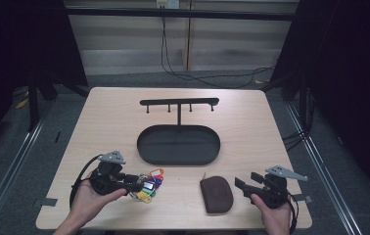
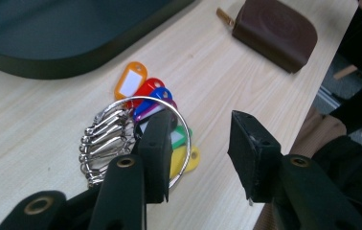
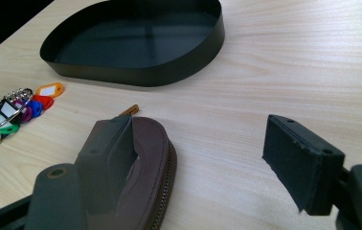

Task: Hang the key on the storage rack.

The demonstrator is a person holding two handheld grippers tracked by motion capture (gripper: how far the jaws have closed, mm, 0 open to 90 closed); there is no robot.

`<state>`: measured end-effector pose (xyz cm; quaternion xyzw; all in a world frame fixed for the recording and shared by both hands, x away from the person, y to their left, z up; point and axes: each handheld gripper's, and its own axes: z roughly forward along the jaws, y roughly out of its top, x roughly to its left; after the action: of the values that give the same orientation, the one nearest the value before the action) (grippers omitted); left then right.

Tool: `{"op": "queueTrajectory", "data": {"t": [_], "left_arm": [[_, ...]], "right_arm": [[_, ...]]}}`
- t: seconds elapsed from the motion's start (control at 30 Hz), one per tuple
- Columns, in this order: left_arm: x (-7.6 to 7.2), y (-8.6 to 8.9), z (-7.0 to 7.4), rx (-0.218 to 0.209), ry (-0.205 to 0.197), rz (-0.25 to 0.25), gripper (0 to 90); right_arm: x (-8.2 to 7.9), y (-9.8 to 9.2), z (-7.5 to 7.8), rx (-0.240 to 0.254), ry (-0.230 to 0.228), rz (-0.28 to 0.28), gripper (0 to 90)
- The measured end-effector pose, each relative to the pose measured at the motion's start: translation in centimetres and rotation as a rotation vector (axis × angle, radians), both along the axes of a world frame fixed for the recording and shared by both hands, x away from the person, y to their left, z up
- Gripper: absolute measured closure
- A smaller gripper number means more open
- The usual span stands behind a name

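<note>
Hovering with the left tongs (image 1: 136, 185) at the near left of the table (image 1: 114, 122), tips right at the bunch of keys (image 1: 149, 188). Released there: spread apart, with nothing pinched between. Crossing the steel ring (image 2: 141, 97) with one jaw in the left gripper view, so close that touching or threading through cannot be told; holding the other jaw clear over bare wood. Fanning out from that ring: coloured tags (image 2: 130, 82) in orange, red, blue, purple, green and yellow, plus a cluster of small metal clips (image 2: 100, 143) on one side. Lying flat on the table, that bunch of keys, just in front of the black oval tray (image 1: 178, 162) and between the left tongs and the brown zip pouch (image 1: 216, 194).

Resting the right tongs (image 1: 245, 180) near the front right edge of the table, just beside the brown zip pouch. Likewise released: wide apart and empty. Overlapping the rounded edge of the pouch with one jaw in the right gripper view, though contact cannot be told; holding the other jaw well off to the side over bare table. Pointing the zip pull toward the tray.

Standing behind the tray: a black rack (image 1: 179, 102) with a crossbar and short pegs.
</note>
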<state>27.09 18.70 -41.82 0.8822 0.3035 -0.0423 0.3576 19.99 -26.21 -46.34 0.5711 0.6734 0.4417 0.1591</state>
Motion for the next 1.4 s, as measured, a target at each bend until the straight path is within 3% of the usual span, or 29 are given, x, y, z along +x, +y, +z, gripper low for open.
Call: {"op": "queueTrajectory", "data": {"t": [0.23, 0.4, 0.57, 0.73, 0.87, 0.93, 1.1, 1.4], "left_arm": [[0.8, -1.4, 0.0, 0.125, 0.017, -0.062, 70.6], [0.7, -2.1, -0.2, 0.17, 0.044, -0.071, 71.8], [1.0, -3.4, -1.1, 0.249, 0.076, -0.088, 73.6], [1.1, -4.0, -1.7, 0.28, 0.087, -0.115, 75.4], [1.2, -4.8, -2.1, 0.329, 0.11, -0.141, 75.5], [1.3, -5.1, -2.3, 0.349, 0.103, -0.158, 75.5], [1.7, -5.9, -3.0, 0.403, 0.129, -0.171, 75.8], [1.8, -6.9, -3.7, 0.453, 0.153, -0.183, 76.7]], "right_arm": [[-0.1, 0.0, 0.0, -0.006, 0.003, 0.007, 26.2], [-0.1, 0.0, 0.0, -0.007, 0.006, 0.004, 26.2], [0.1, 0.1, -0.1, -0.012, 0.009, 0.0, 26.2], [0.1, 0.0, -0.1, -0.012, 0.012, -0.003, 26.2], [0.1, 0.1, -0.1, -0.016, 0.014, -0.003, 26.1], [0.1, 0.1, -0.1, -0.017, 0.019, -0.003, 26.1], [0.2, 0.0, -0.1, -0.016, 0.023, -0.006, 26.0], [0.1, 0.0, -0.1, -0.014, 0.025, -0.007, 25.8]]}}
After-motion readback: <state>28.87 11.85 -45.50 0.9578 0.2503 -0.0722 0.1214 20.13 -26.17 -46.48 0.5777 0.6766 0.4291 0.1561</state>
